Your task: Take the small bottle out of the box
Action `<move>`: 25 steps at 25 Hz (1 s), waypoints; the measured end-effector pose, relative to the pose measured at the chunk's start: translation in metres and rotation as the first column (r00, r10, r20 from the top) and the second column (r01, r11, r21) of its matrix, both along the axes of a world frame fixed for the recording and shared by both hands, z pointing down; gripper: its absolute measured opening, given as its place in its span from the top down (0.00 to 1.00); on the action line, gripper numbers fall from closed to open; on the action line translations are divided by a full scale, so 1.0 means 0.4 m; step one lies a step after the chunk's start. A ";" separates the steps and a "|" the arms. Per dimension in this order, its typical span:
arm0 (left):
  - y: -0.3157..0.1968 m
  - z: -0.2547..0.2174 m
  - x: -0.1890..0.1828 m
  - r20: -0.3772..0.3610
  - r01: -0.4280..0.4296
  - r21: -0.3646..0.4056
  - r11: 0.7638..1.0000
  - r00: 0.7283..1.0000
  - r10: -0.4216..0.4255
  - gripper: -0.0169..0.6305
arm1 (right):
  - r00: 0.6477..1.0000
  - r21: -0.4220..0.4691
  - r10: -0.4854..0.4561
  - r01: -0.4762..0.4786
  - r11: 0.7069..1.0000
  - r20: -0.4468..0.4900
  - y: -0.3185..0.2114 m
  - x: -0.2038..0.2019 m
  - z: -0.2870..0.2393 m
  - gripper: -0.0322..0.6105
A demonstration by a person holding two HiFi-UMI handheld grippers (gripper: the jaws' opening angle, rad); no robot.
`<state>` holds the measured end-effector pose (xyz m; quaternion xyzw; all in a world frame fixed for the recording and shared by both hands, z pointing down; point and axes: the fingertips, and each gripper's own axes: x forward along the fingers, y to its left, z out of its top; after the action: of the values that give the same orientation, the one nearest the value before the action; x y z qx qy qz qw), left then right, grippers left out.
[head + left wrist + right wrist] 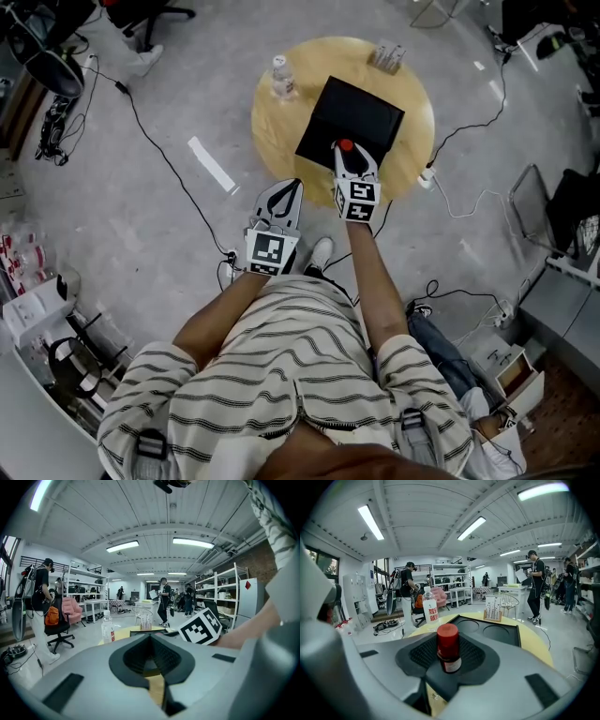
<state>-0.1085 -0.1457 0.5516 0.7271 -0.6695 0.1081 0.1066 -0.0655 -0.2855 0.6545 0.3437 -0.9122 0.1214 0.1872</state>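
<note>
The small bottle (pixel 345 147) has a red cap and a dark body with a label. My right gripper (pixel 350 161) is shut on it, holding it upright over the near edge of the black box (pixel 352 112). In the right gripper view the small bottle (pixel 448 649) stands between the black pads (pixel 422 653), and beyond it the box (pixel 506 634) shows two round hollows. My left gripper (pixel 289 192) hangs at the near-left rim of the round wooden table (pixel 277 141), shut with nothing in it. In the left gripper view its jaws meet around an empty hollow.
A clear water bottle (pixel 281 77) stands on the table's far left, and a small rack of tubes (pixel 389 58) at its far right. Cables (pixel 159 150) and a white strip (pixel 212 164) lie on the floor. People, shelves and chairs stand in the room behind.
</note>
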 end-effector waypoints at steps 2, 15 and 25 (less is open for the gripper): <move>0.004 -0.010 0.007 0.005 -0.002 0.007 1.000 1.000 0.002 0.94 | 1.000 0.005 0.001 -0.001 1.000 0.009 0.007 0.008 -0.018 0.72; 0.028 -0.043 0.052 0.008 -0.008 0.034 0.999 1.000 0.008 0.94 | 0.997 0.060 -0.049 0.045 0.997 0.056 0.072 0.044 -0.121 0.72; 0.049 -0.074 0.069 0.008 -0.022 0.067 0.998 1.000 0.022 0.94 | 0.993 0.107 -0.086 0.077 0.991 0.087 0.128 0.070 -0.202 0.72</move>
<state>-0.0810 -0.1261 0.5221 0.7373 -0.6650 0.0893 0.0786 -0.0375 -0.2343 0.5736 0.3096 -0.9381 0.0816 0.1321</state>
